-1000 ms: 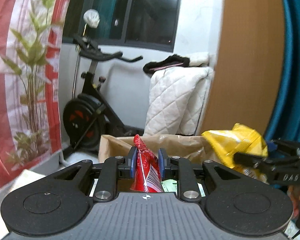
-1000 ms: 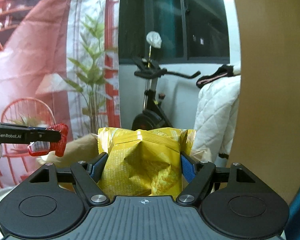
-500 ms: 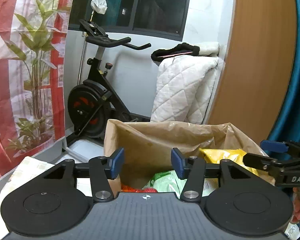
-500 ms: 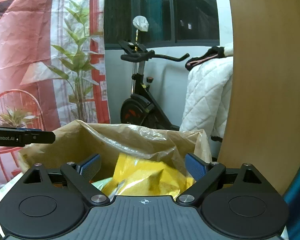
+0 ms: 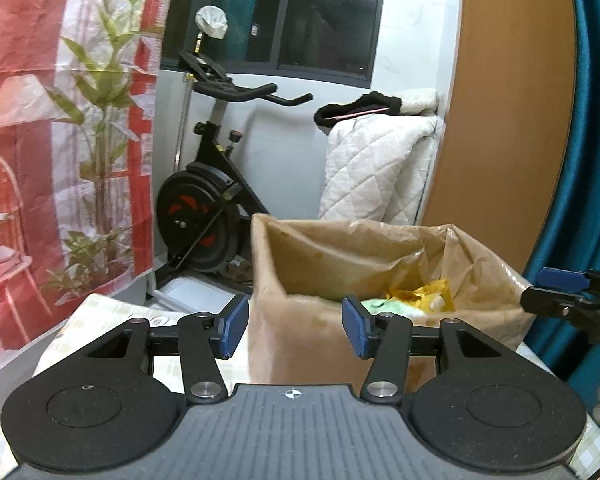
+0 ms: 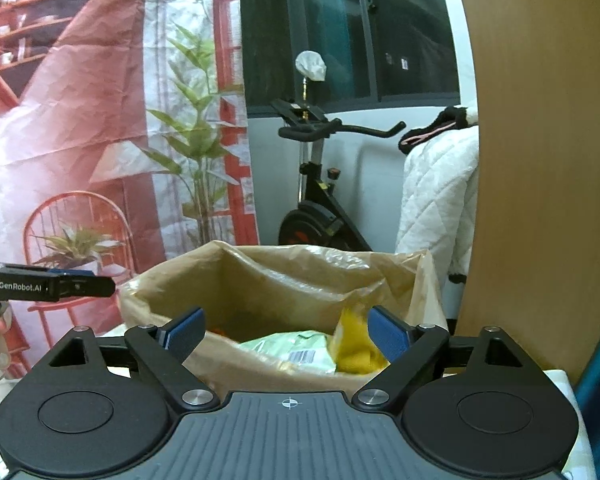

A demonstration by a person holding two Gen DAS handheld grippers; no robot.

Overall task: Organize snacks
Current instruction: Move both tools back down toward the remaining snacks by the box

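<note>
left gripper (image 5: pixel 295 323): jaws spread wide, nothing between the blue pads, held just in front of the near wall of the brown paper bag (image 5: pixel 300 332). bag stands upright on a pale checked tabletop (image 5: pixel 112 312), mouth open, lined with a crinkled translucent film

right gripper (image 6: pixel 286 330): jaws also spread wide, empty, hovering at the bag's near rim (image 6: pixel 228 354). seen from the left wrist view it enters at the right edge, beside the bag's right wall

snacks sit inside the bag: yellow snack packet (image 6: pixel 354 346) leaning toward the right side, pale green packet (image 6: pixel 296 350) with a barcode lying beside it and touching it. a sliver of orange-red shows deeper in the bag on the left; cannot tell what it is

background: black exercise bike (image 5: pixel 208 204), white quilted blanket (image 5: pixel 376 168) draped over something, red printed backdrop with plants (image 6: pixel 80 128), wooden panel (image 6: pixel 540 160), teal curtain (image 5: pixel 592 120)
</note>
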